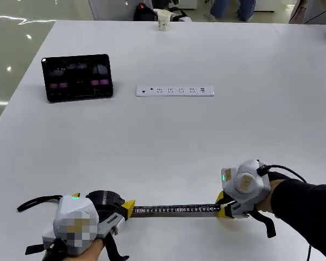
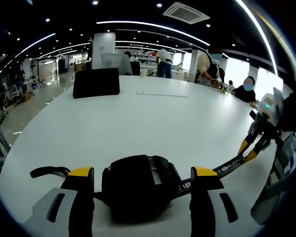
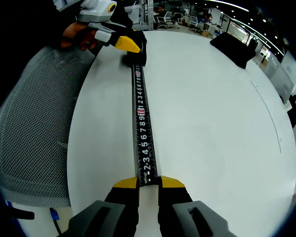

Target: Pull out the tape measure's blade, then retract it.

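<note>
At the left gripper the fingers are clamped on both sides of the black tape measure case, which is seated between them on the desk. At the right gripper the fingers are pinched on the tip of the blade, with the low numbers just ahead of the fingertips. The blade is stretched flat along the desk from one pair of fingers to the other (pull-out judged done or nearly so, retract not yet started).

Risks from here:
- If the tip is released outright, the blade is likely to be whipped back by the spring. The tip could be slammed into the case mouth, or the case jolted out from between the left fingers.
- Very little blade is held in the pinch. With more pull, the thin steel may be slipped out of the right fingers, with the same snap-back.
- The case is held by its sides only. If the pull is angled off the blade line, it may be twisted in the grip.
- If the blade is skewed during return, a kink or a jam at the slot is possible.

Whether a lock is engaged cannot be told.
</note>
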